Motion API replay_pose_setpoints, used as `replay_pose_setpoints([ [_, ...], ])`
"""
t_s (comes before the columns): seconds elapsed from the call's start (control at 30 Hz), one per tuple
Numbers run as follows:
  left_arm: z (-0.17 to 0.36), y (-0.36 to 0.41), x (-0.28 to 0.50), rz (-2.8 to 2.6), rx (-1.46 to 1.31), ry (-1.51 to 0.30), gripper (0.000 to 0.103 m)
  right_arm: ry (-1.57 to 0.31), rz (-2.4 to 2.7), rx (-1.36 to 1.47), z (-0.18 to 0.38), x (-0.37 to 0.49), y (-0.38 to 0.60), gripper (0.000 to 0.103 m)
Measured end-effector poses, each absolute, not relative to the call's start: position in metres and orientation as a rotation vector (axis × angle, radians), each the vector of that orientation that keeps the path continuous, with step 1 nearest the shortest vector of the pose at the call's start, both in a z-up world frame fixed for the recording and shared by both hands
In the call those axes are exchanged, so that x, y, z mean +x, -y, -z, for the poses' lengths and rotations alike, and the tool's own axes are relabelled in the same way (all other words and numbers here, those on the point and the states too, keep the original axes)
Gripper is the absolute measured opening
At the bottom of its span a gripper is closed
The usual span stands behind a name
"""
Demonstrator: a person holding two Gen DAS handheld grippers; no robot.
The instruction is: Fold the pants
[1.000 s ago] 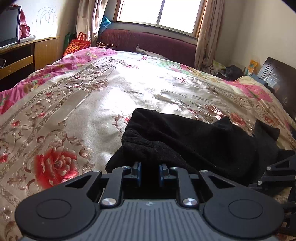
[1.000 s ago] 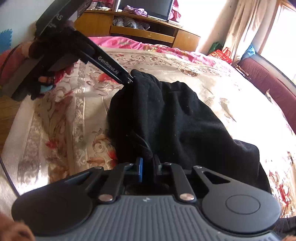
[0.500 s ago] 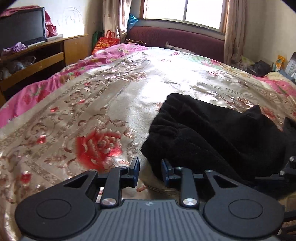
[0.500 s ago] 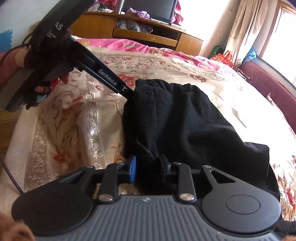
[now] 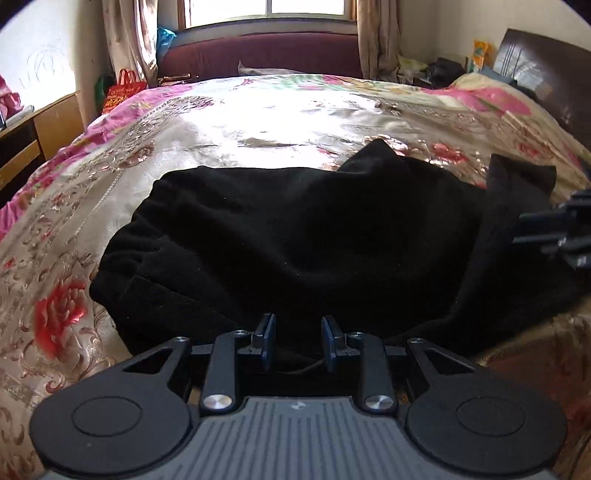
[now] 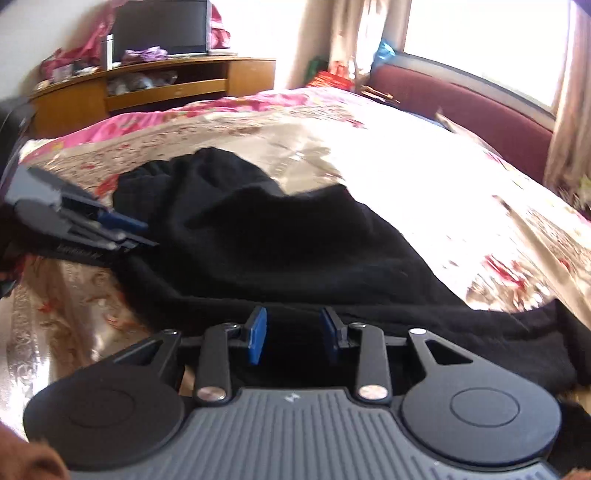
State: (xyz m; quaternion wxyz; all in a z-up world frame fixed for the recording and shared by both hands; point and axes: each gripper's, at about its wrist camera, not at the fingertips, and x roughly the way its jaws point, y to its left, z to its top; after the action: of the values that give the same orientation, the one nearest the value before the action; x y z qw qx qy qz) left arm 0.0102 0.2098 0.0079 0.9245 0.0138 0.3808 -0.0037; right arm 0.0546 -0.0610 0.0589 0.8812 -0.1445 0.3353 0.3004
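Black pants point(image 5: 295, 240) lie bunched in a wide heap on the flowered satin bedspread point(image 5: 258, 122). My left gripper point(image 5: 298, 341) hovers at the heap's near edge. Its blue pads stand apart and are closing slightly, with dark cloth under and between them but no pinch showing. In the right wrist view the pants point(image 6: 277, 251) stretch from left to right. My right gripper point(image 6: 293, 336) stands open over their near hem, its pads clear of the cloth. The left gripper point(image 6: 136, 232) shows there at the heap's left end, and the right gripper point(image 5: 546, 236) at the left wrist view's right edge.
A wooden cabinet point(image 6: 166, 88) with a television point(image 6: 159, 33) stands beyond the bed's far side. A maroon sofa point(image 5: 258, 55) sits under the window, a red bag point(image 5: 123, 86) beside it. A dark headboard point(image 5: 546, 74) rises at the right. Bare bedspread point(image 6: 406, 166) lies beyond the pants.
Both grippers, shut on the pants' edge a second ago, have let go and opened. The left swung aside, then back to face the heap; the right slid right along the hem.
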Motion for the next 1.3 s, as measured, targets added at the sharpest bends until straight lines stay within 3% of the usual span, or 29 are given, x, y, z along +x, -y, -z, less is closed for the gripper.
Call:
replay_pose_setpoints([
  [0.2,-0.037,-0.155,0.026,0.148,0.108,-0.710,0.041,-0.729,-0.325,-0.191,-0.063,0.122,0.156,0.034],
  [0.37,-0.029,-0.106,0.069,0.300,0.128,-0.726,0.042,-0.783,-0.121,-0.105,-0.056,0.178,0.224,0.035],
  [0.47,-0.023,-0.081,0.085,0.357,0.147,-0.747,0.042,-0.776,-0.057,-0.192,-0.045,0.196,0.241,0.035],
  [0.6,-0.016,-0.066,0.092,0.396,0.160,-0.767,0.042,-0.771,-0.046,-0.308,-0.032,0.218,0.242,0.051],
  [0.67,-0.014,-0.064,0.096,0.401,0.147,-0.776,0.042,-0.801,-0.046,-0.304,-0.019,0.228,0.244,0.050],
  [0.77,-0.013,-0.062,0.100,0.402,0.138,-0.782,0.042,-0.797,0.001,-0.368,-0.002,0.241,0.244,0.047],
  [0.8,-0.013,-0.061,0.101,0.401,0.141,-0.782,0.042,-0.802,0.003,-0.340,-0.001,0.245,0.249,0.030],
  [0.83,-0.014,-0.061,0.101,0.400,0.146,-0.782,0.042,-0.815,-0.007,-0.280,-0.004,0.248,0.255,0.004],
  [1.07,-0.022,-0.056,0.106,0.430,0.166,-0.791,0.039,-0.716,-0.034,-0.090,-0.078,0.229,0.297,0.003],
  [1.3,-0.046,-0.037,0.083,0.512,0.223,-0.744,0.039,-0.541,0.015,-0.001,-0.174,0.144,0.364,0.003],
])
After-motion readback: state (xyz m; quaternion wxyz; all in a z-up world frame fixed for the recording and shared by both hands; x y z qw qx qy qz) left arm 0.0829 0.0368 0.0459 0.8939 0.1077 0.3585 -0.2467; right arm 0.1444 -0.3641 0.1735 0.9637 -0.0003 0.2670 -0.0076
